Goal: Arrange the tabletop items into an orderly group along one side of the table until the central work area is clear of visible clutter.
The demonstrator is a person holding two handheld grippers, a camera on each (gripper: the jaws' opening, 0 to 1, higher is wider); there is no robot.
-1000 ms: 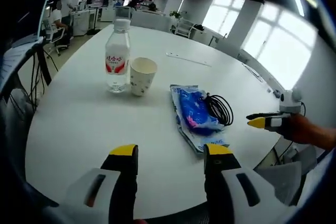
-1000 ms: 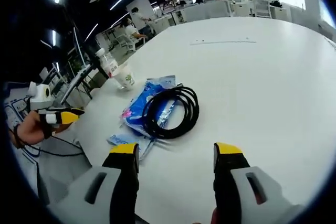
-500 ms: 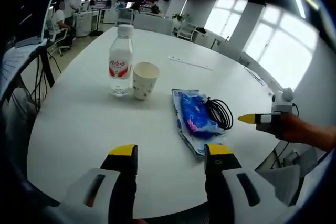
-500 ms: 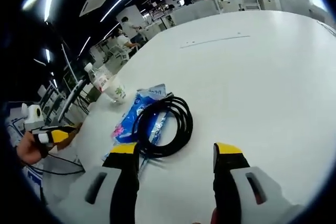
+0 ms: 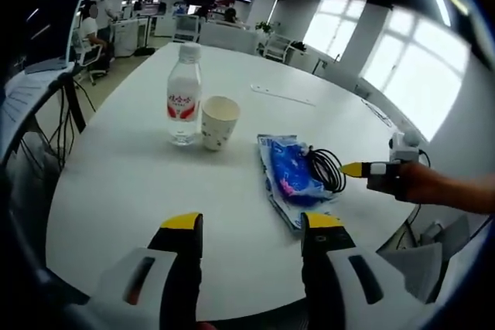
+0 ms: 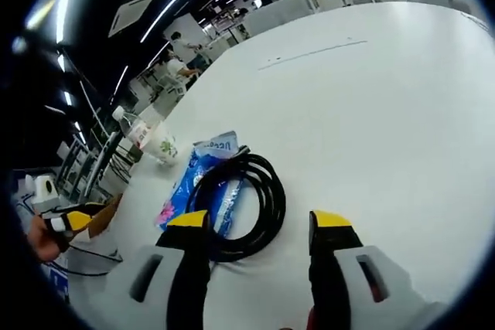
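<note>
On the round white table [image 5: 116, 183] stand a clear water bottle [image 5: 184, 94] with a red label and a paper cup [image 5: 219, 122] to its right. A blue snack packet [image 5: 288, 177] lies flat nearer the edge, with a black coiled cable [image 5: 326, 168] partly on it. My left gripper [image 5: 251, 226] hovers open over the near edge, holding nothing. My right gripper [image 5: 354, 168], held by a hand, comes in from the right, close to the coil. In the right gripper view the right gripper [image 6: 259, 226] stands open just before the cable [image 6: 241, 200], which lies on the packet [image 6: 199, 182].
A thin pale strip [image 5: 282, 94] lies farther back on the table [image 6: 387, 113]. The cup [image 6: 164, 147] and bottle [image 6: 136, 130] stand beyond the packet. My left gripper [image 6: 73, 219] shows at the left edge. Office desks, chairs and people fill the background.
My right gripper has moved in toward the coiled cable, which now lies just ahead of its jaws. The left gripper view has shifted only slightly. The objects stay in place.
</note>
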